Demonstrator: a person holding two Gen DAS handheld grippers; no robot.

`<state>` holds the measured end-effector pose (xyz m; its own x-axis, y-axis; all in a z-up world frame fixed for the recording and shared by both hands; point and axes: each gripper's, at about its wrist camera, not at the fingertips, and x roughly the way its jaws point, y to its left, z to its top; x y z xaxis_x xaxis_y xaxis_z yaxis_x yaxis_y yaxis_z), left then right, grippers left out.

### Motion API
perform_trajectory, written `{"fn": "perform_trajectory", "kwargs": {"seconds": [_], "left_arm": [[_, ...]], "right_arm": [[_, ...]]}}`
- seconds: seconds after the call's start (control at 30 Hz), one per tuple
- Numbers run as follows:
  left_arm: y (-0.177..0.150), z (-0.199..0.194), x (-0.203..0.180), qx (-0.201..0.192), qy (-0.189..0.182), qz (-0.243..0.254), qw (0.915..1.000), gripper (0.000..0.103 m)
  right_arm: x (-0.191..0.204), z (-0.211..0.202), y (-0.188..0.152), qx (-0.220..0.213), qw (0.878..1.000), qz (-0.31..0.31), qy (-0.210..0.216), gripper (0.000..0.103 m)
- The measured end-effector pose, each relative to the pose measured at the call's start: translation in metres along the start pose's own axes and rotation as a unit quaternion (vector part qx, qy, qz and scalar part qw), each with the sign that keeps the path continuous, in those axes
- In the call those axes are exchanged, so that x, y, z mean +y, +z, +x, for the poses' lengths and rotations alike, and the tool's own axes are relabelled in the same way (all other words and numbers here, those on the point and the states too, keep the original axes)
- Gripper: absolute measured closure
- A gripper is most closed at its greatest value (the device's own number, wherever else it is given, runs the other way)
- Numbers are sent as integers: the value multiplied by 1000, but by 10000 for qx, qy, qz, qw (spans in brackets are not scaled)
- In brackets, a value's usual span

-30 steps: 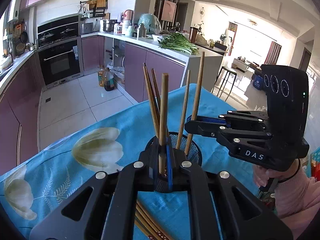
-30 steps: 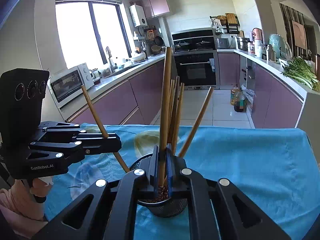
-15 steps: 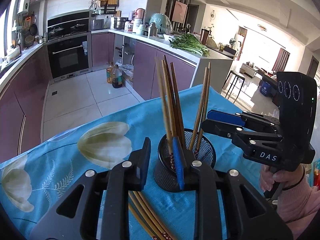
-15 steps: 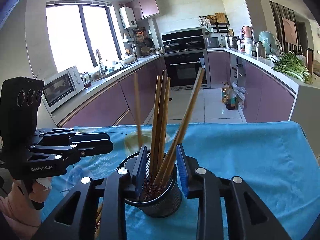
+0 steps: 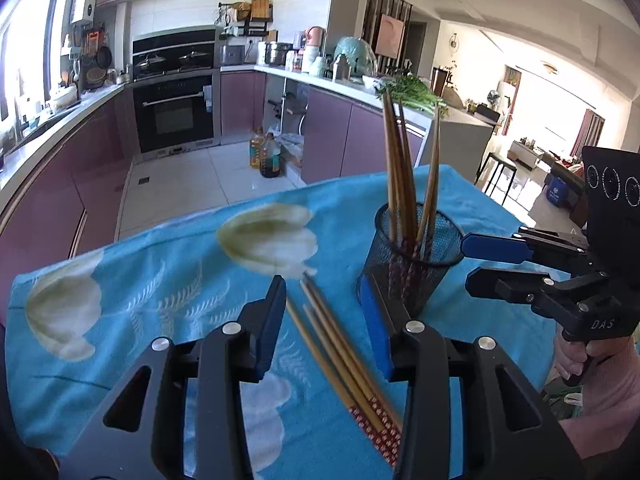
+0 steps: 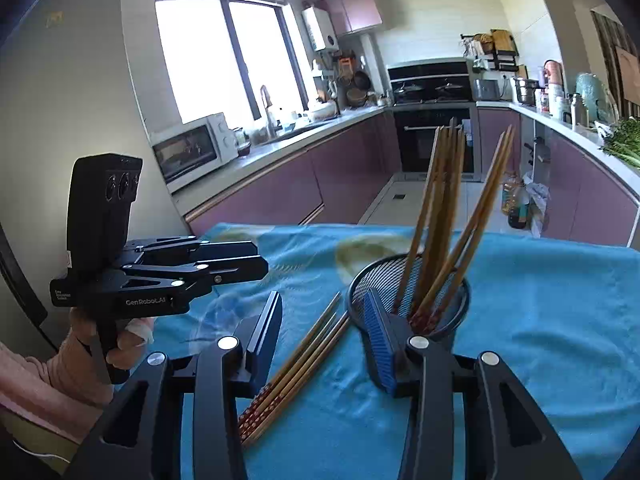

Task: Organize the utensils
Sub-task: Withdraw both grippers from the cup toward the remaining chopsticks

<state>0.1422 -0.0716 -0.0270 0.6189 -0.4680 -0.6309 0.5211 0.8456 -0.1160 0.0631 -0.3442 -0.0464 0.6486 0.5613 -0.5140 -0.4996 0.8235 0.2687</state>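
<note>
A black mesh holder [image 5: 412, 256] stands on the blue cloth with several wooden chopsticks [image 5: 400, 176] upright in it; it also shows in the right wrist view [image 6: 408, 292] with its chopsticks [image 6: 444, 216]. A bundle of loose chopsticks [image 5: 344, 352] lies flat on the cloth, also in the right wrist view [image 6: 296, 368]. My left gripper [image 5: 326, 328] is open and empty above the loose bundle, left of the holder. My right gripper [image 6: 320, 340] is open and empty, its right finger at the holder's rim; it also shows in the left wrist view [image 5: 476, 264].
The table is covered by a blue cloth with pale flowers [image 5: 168, 304]. Its far edge drops to the kitchen floor [image 5: 192, 184]. Purple cabinets, an oven [image 5: 172, 108] and a counter with greens [image 5: 416, 92] stand behind. The left gripper's body shows at left [image 6: 160, 272].
Both grippers let go of their chopsticks, which now stand in the holder, and opened wide. Both pulled back and shifted left; the loose bundle now lies between the left gripper's fingers.
</note>
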Motion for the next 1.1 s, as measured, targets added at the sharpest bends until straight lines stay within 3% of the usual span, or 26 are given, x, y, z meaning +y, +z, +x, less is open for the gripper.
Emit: {"fn": "perform_trajectory", "kwargs": {"seconds": [0.2, 0.33, 1.1], "left_arm": [[-42, 14, 17, 513, 84, -285, 9982, 64], [-62, 23, 22, 707, 60, -414, 9966, 64], [-69, 46, 6, 1011, 84, -301, 9944, 62]], "right_arm": [[16, 48, -29, 779, 9968, 137, 94, 63], [17, 63, -40, 1023, 9944, 263, 49, 63], [19, 71, -54, 1303, 9906, 178, -386, 72]]}}
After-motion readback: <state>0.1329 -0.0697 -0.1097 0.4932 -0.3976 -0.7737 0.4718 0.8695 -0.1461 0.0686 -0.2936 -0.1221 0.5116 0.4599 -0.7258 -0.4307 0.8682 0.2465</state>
